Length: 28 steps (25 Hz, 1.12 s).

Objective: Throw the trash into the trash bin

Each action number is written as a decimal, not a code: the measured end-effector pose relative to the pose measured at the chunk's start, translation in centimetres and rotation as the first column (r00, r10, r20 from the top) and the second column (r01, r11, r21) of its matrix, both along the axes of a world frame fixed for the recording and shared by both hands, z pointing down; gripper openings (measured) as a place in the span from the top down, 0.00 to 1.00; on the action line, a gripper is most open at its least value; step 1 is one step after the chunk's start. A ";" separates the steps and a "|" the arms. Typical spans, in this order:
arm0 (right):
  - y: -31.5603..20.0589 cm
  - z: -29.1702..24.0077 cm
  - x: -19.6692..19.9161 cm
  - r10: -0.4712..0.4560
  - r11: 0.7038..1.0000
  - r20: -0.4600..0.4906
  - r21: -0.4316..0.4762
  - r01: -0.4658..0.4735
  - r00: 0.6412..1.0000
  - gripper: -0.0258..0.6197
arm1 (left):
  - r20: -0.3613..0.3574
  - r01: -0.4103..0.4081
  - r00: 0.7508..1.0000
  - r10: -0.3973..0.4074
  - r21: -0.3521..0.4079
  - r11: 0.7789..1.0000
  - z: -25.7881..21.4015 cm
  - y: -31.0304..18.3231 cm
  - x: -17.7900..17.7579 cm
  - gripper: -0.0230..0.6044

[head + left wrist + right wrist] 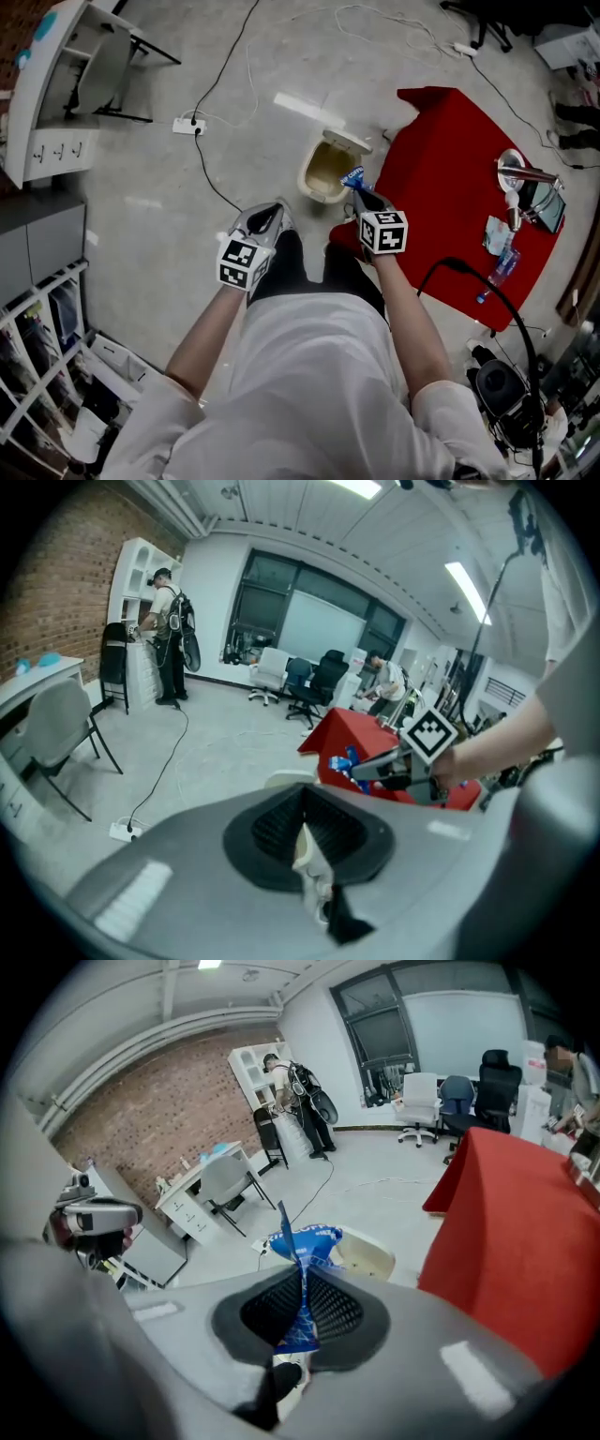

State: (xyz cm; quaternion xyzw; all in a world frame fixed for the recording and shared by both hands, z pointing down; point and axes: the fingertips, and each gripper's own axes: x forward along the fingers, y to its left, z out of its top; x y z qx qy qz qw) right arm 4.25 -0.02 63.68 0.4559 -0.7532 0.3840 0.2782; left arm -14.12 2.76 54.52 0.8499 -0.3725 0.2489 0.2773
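A cream trash bin (310, 174) with its lid tipped open stands on the grey floor just ahead of the person's feet, beside the red table. My right gripper (361, 193) is shut on a blue snack wrapper (352, 176), which hangs at the bin's right rim. In the right gripper view the wrapper (305, 1241) sticks up from between the closed jaws, with the bin (370, 1258) just beyond. My left gripper (271, 211) hovers left of the bin, its jaws together with nothing between them (302, 803). From the left gripper view, the right gripper (370, 767) and wrapper (345, 759) appear ahead.
A table under a red cloth (441, 178) stands to the right, bearing a bottle, metal ware and more wrappers (497, 236). A power strip (188, 124) and cables lie on the floor. A white desk and chair (94, 70) stand upper left. A person (169, 635) stands at far shelves.
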 end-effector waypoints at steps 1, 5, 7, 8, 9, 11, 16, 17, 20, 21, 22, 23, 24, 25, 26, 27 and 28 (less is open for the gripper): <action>-0.3 0.5 -1.0 0.007 1.000 0.017 -0.010 -0.007 1.000 0.93 | 0.000 0.007 1.000 -0.007 -0.004 1.000 0.3 -0.3 -0.7 0.96; -1.5 3.3 -3.2 0.044 0.998 0.042 -0.041 -0.042 0.998 0.93 | 0.008 0.027 1.000 -0.027 -0.008 1.000 2.1 -1.7 -2.6 0.96; -1.8 5.2 -3.8 0.063 0.996 0.041 -0.059 -0.061 0.997 0.93 | 0.019 0.019 1.000 -0.019 -0.009 1.000 3.4 -2.2 -3.2 0.96; -1.9 6.3 -4.0 0.072 0.995 0.039 -0.071 -0.069 0.997 0.93 | 0.024 0.011 1.000 -0.011 -0.012 1.000 4.2 -2.5 -3.4 0.96; -2.0 7.5 -4.1 0.082 0.993 0.037 -0.083 -0.079 0.996 0.93 | 0.029 0.003 1.000 -0.002 -0.014 1.000 5.0 -2.7 -3.5 0.96; -2.4 10.0 -4.5 0.103 0.989 0.035 -0.107 -0.099 0.994 0.93 | 0.036 -0.013 0.999 0.014 -0.021 1.000 6.8 -3.2 -3.7 0.96; -2.9 16.8 -4.5 0.161 0.975 0.018 -0.160 -0.156 0.987 0.93 | 0.039 -0.037 0.998 0.039 -0.060 0.998 11.8 -3.7 -3.7 0.96; -2.8 18.2 -4.5 0.165 0.972 0.011 -0.171 -0.161 0.986 0.93 | 0.043 -0.045 0.998 0.048 -0.065 0.997 12.7 -3.6 -3.7 0.96; -2.8 22.2 -4.5 0.175 0.965 -0.008 -0.197 -0.173 0.985 0.92 | 0.050 -0.066 0.996 0.070 -0.080 0.995 15.3 -3.8 -3.7 0.96; -2.8 23.4 -4.4 0.180 0.963 -0.012 -0.202 -0.179 0.984 0.92 | 0.051 -0.070 0.996 0.075 -0.086 0.994 16.0 -3.9 -3.7 0.96; -2.9 24.5 -4.4 0.187 0.961 -0.014 -0.206 -0.186 0.982 0.92 | 0.049 -0.073 0.996 0.078 -0.092 0.993 16.7 -3.9 -3.7 0.96; -2.9 25.5 -4.4 0.194 0.959 -0.014 -0.210 -0.192 0.981 0.91 | 0.046 -0.073 0.996 0.078 -0.100 0.992 17.4 -3.8 -3.6 0.96; -2.8 26.4 -4.3 0.201 0.956 -0.014 -0.215 -0.199 0.979 0.91 | 0.042 -0.072 0.996 0.077 -0.107 0.992 17.9 -3.7 -3.6 0.96; -2.9 27.3 -4.3 0.208 0.953 -0.018 -0.220 -0.207 0.978 0.90 | 0.039 -0.073 0.996 0.078 -0.114 0.991 18.5 -3.6 -3.6 0.96; -2.9 28.1 -4.2 0.214 0.951 -0.027 -0.224 -0.215 0.976 0.87 | 0.036 -0.075 0.996 0.080 -0.120 0.990 19.0 -3.4 -3.6 0.96; -3.0 28.8 -4.0 0.221 0.947 -0.039 -0.229 -0.224 0.974 0.81 | 0.034 -0.077 0.996 0.082 -0.125 0.989 19.4 -3.3 -3.5 0.96; -3.1 29.4 -3.8 0.229 0.944 -0.049 -0.234 -0.234 0.972 0.77 | 0.032 -0.081 0.996 0.086 -0.130 0.988 19.8 -3.2 -3.5 0.96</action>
